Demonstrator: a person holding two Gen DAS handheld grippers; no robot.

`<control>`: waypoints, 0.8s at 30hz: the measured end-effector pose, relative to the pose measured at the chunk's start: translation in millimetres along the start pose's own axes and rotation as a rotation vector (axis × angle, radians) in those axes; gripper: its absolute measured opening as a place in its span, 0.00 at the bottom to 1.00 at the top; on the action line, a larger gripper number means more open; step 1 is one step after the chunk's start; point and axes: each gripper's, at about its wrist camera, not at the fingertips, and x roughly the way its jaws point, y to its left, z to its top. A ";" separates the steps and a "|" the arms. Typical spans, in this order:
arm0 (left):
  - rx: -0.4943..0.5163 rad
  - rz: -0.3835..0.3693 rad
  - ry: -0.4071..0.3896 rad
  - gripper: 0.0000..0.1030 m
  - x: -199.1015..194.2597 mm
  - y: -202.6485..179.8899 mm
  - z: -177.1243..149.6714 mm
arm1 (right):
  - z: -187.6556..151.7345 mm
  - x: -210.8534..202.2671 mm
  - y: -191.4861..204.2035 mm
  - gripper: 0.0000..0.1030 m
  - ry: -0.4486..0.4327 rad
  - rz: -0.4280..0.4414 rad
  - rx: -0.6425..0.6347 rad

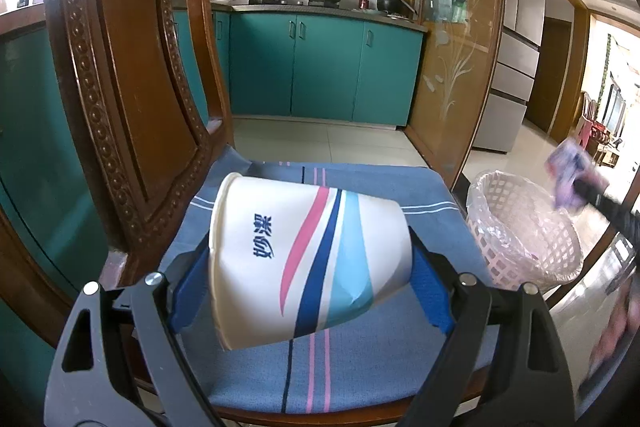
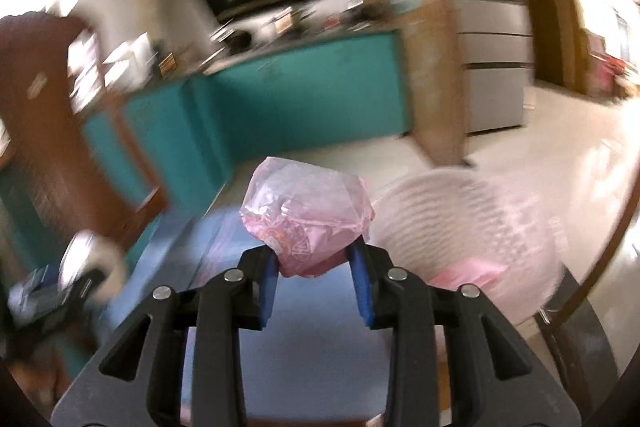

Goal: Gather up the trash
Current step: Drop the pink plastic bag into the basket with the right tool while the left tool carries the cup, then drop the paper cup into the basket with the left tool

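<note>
The only words I could read were the blue characters 妙潔 on the white paper bowl (image 1: pixel 308 259)

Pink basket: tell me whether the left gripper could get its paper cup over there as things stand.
Probably yes. The pink basket stands just beside the chair cushion, its lined mouth open. The left gripper has its fingers around the paper cup. Only the right gripper, carrying a wrapper near the rim, might crowd it.
</note>
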 end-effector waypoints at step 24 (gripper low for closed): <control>0.277 -0.399 0.173 0.97 94.7 -267.6 45.9 | 0.4 -42.2 -144.1 0.96 -0.210 -0.194 0.470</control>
